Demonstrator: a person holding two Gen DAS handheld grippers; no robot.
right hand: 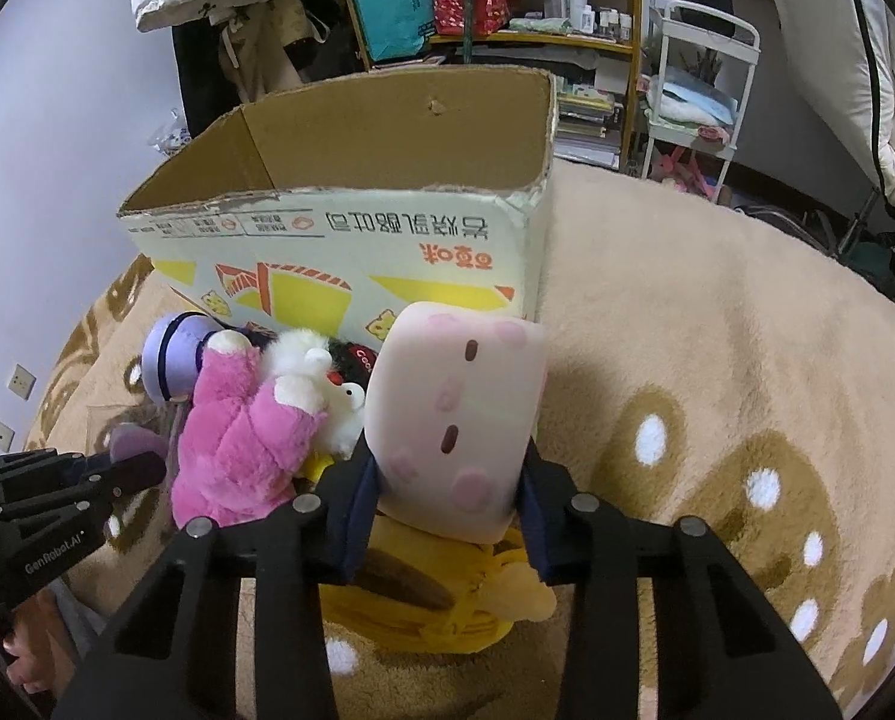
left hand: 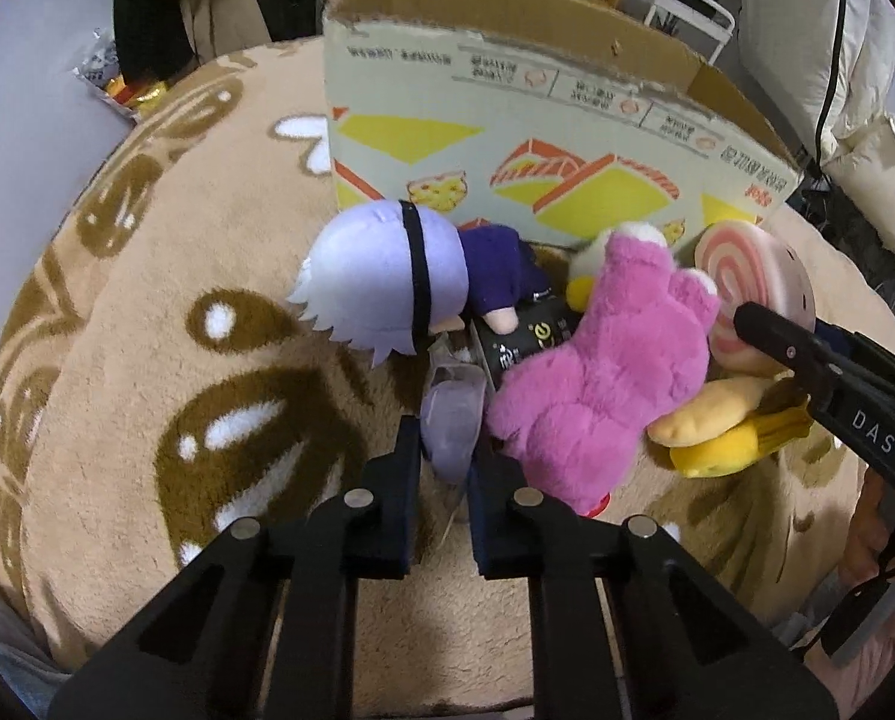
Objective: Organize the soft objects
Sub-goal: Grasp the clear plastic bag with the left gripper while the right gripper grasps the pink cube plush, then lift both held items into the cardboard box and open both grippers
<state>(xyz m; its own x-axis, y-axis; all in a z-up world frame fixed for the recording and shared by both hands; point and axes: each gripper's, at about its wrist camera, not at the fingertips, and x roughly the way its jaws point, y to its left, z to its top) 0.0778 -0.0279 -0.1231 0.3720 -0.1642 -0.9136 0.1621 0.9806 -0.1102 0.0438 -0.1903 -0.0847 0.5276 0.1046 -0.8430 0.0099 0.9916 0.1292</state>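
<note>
The pink swirl cushion stood on edge between the fingers of the right gripper, just in front of the cardboard box, near the box's right front corner. The jaws were closed in against its two sides and appeared to grip it; its spiral face showed only in the left wrist view. Its long axis ran forward toward the box, and the open box mouth lay above and beyond it, so the lift, as I judged it, would have to go up and over the near wall.

Left of the cushion, still in front of the box, lay the pink plush, a white plush, and the purple-haired doll. A yellow plush lay under the cushion.

The left gripper sat further left of the box front, its jaws narrowly apart around a grey-lilac soft piece; whether they pinched it I could not tell.

The box floor was hidden by its walls. The dark object among the plush was mostly covered and unclear.
</note>
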